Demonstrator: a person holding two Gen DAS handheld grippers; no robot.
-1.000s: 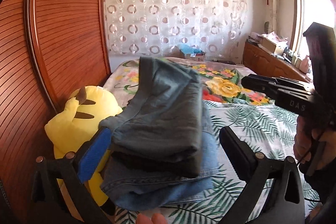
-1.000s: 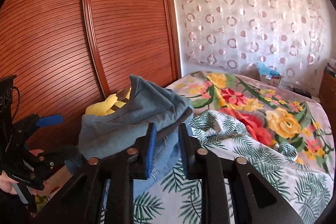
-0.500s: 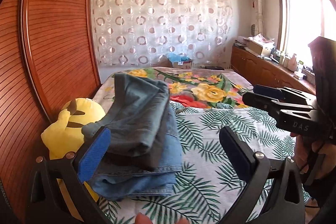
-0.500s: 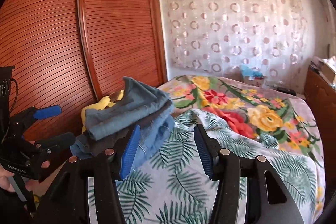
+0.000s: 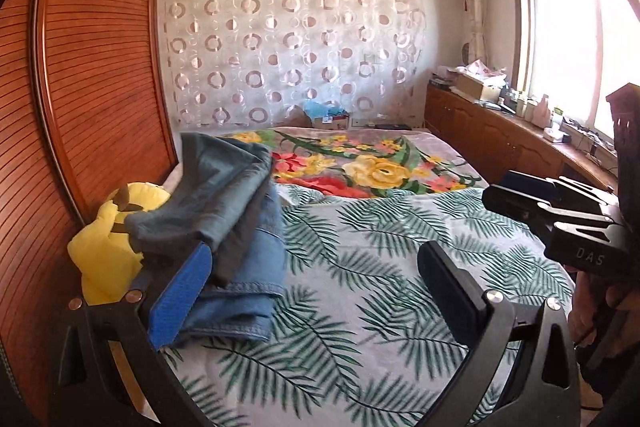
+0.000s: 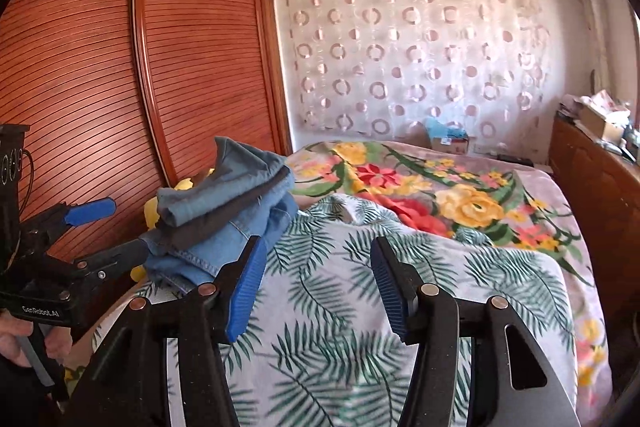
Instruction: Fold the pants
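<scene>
Both tongs (image 5: 316,291) (image 6: 320,285) gape empty; folded pants (image 5: 236,219) stacked on leaf-print bedspread (image 5: 400,267) beside wooden wardrobe (image 6: 160,67).

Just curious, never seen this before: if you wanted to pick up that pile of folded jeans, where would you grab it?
I'd grip the jeans at the near folded edge of the bottom pair, coming in low from the front. The layers lie flat there and overhang the bed towards us, so one pad could probably slide under the whole pile.

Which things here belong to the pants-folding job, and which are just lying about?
Job: folded pants pile, leaf-print bedspread, left gripper, right gripper.
Lying about: yellow plush toy, floral blanket, sideboard clutter.
</scene>
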